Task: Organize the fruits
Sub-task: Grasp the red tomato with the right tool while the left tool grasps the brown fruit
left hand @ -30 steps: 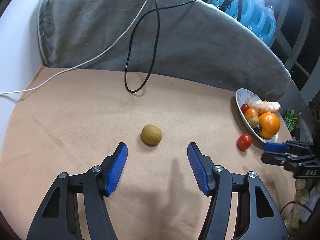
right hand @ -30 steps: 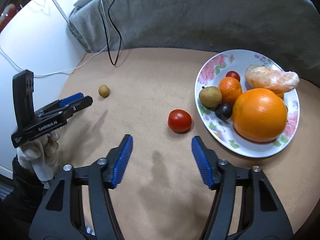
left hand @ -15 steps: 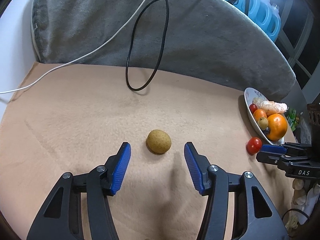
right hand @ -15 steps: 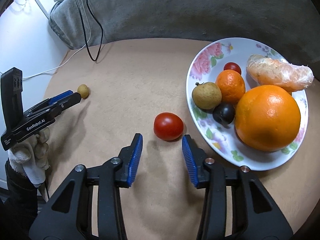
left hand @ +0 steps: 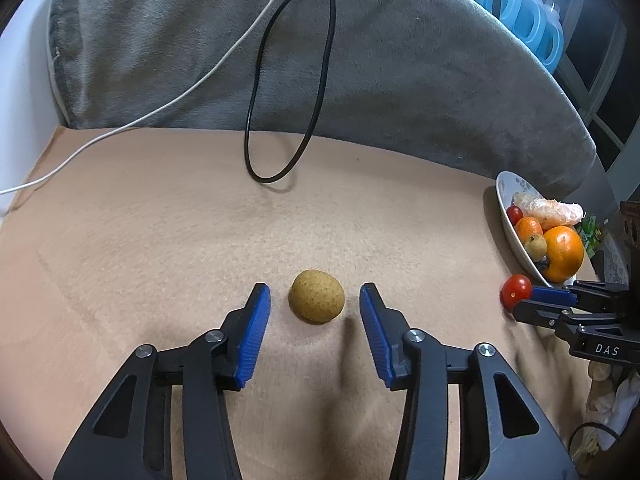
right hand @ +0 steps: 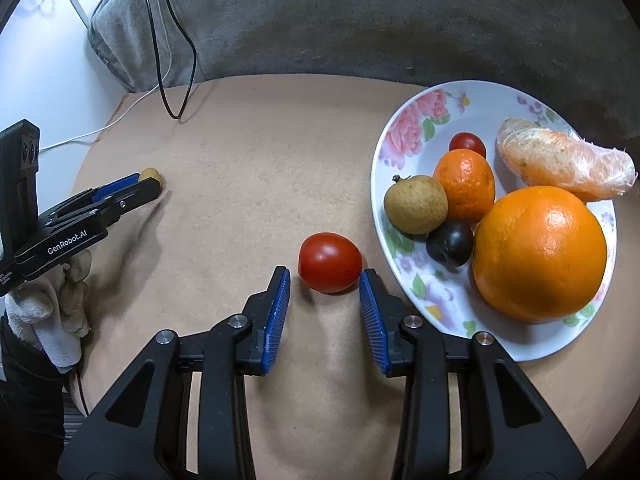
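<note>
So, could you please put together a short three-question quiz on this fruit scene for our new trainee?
1. True or false: the left gripper is shut on the brown fruit.
2. Which fruit lies between the right gripper fingers: A plum, B red tomato, C orange?
3. Fill in: the big orange sits on the floral ___.

Key: 1 false, the jaws are open around it; 2 B; 3 plate.
</note>
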`<action>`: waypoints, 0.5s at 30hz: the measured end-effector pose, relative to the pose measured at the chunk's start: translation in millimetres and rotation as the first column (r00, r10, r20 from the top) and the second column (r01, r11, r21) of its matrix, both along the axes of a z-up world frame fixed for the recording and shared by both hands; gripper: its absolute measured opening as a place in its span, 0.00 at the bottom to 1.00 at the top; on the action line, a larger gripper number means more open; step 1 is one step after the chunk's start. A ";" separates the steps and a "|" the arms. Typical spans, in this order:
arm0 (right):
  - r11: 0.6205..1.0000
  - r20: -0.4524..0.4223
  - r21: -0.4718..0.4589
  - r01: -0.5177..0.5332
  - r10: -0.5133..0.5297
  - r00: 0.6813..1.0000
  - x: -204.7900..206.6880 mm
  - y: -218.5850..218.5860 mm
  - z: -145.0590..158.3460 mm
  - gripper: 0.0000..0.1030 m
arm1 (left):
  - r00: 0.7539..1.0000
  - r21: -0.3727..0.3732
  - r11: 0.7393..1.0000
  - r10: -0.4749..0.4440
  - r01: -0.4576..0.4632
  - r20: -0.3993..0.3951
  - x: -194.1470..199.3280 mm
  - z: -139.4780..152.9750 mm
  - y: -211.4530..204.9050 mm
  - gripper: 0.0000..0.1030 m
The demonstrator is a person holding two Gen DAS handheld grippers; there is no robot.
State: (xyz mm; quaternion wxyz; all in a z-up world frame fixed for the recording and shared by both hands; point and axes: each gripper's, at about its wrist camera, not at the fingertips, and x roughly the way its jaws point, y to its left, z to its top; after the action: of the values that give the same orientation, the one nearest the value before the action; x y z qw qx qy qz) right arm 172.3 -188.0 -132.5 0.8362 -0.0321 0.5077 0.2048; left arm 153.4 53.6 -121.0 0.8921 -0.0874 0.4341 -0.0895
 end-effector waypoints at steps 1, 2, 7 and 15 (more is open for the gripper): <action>1.000 0.003 -0.002 0.000 0.000 1.000 0.6 0.8 0.2 0.35 | 1.000 0.000 1.000 0.000 0.000 0.001 0.3 -0.1 0.2 0.37; 1.000 0.007 -0.007 -0.001 0.001 1.000 1.1 1.4 0.6 0.34 | 1.000 0.001 1.000 0.001 -0.001 0.001 1.3 -0.4 -0.5 0.36; 1.000 0.018 -0.019 -0.008 0.008 1.000 1.7 2.0 1.3 0.32 | 1.000 0.000 1.000 0.004 -0.004 0.003 3.3 -2.0 0.8 0.30; 0.999 0.027 -0.027 -0.017 0.018 0.999 0.9 7.0 1.8 0.32 | 1.000 0.004 1.000 -0.002 0.002 0.015 2.8 -1.2 -1.4 0.25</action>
State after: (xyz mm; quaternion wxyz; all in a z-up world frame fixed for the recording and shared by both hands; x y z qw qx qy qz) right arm 173.1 -181.0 -130.7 0.8408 -0.0506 0.4987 0.2047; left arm 156.1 52.1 -122.2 0.8954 -0.0842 0.4278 -0.0903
